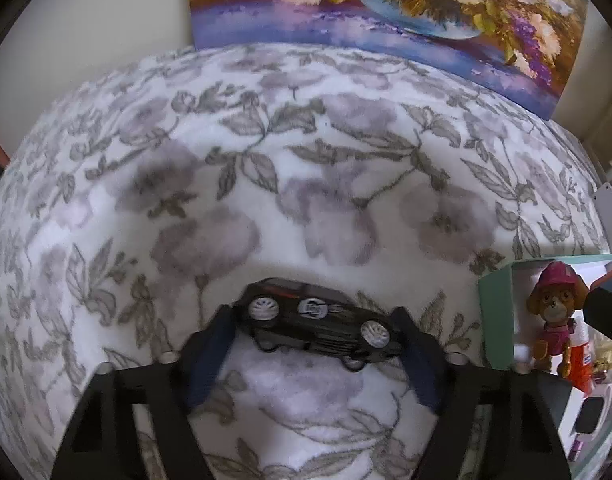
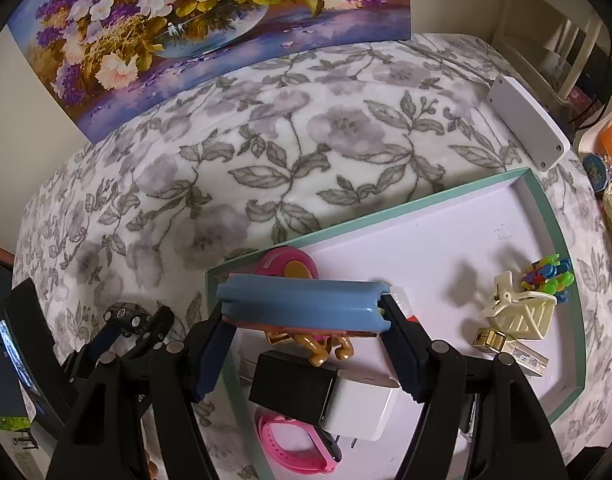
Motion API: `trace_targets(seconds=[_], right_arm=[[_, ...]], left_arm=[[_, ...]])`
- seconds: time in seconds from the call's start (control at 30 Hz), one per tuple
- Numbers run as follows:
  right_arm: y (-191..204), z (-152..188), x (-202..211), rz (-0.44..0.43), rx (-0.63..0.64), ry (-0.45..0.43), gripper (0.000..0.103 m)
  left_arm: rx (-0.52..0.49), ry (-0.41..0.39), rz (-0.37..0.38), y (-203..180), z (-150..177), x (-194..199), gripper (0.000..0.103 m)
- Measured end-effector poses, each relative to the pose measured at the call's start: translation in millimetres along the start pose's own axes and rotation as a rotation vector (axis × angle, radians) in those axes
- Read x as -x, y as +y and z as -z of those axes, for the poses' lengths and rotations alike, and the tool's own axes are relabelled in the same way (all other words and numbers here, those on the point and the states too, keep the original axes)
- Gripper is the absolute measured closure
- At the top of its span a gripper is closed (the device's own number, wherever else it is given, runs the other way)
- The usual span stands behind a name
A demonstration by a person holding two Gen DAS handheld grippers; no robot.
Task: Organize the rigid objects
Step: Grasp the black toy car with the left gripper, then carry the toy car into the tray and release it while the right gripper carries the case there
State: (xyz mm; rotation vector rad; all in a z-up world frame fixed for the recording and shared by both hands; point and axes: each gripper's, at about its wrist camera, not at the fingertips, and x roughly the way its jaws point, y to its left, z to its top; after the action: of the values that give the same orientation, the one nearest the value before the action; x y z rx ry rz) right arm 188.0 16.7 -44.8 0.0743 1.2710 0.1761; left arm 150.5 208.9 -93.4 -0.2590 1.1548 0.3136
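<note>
One black toy car (image 1: 318, 320), white-wheeled.

Both wrist cameras looked down close along their fingers, facing the painting (image 1: 386, 12) at the bed's far edge. They shared the floral blanket (image 2: 265, 152) and the teal box (image 1: 494, 320) (near corner only, from the left).

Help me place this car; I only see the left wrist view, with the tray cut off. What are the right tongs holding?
Observer: The right tongs grip a blue case over the near end of the tray.
Operator: Is any tray floor bare?
Observer: Yes, the middle and far end, left of a cream hair clip.
Operator: And near me?
Observer: A charger and pink wristband fill that corner, right of your car.
</note>
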Motion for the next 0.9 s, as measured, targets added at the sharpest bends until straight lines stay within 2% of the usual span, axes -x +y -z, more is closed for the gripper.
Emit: trace_targets(seconds=[0.23, 0.43, 0.6, 0.73, 0.9], right_arm=[[-10.9, -2.1, 3.1, -0.005, -0.025, 0.002, 0.031], [-27.1, -5.0, 19.1, 0.001, -0.047, -0.018, 0.031], [-45.8, -0.9, 40.4, 0.017, -0.074, -0.04, 0.031], [-61.7, 7.3, 57.2, 0.016, -0.088, -0.048, 0.031], [-83.6, 17.5, 78.2, 0.032, -0.101, -0.064, 0.031]], left_arm=[[0.023, -0.01, 0.023, 5.7, -5.2, 5.7, 0.026], [0.027, -0.076, 0.059, -1.5, -15.9, 40.2, 0.026], [-0.017, -0.134, 0.098, -27.9, -18.8, 79.9, 0.026], [-0.066, -0.141, 0.125, -52.3, -10.8, 99.4, 0.026], [-0.196, -0.142, 0.111, -93.8, 8.6, 116.0, 0.026]])
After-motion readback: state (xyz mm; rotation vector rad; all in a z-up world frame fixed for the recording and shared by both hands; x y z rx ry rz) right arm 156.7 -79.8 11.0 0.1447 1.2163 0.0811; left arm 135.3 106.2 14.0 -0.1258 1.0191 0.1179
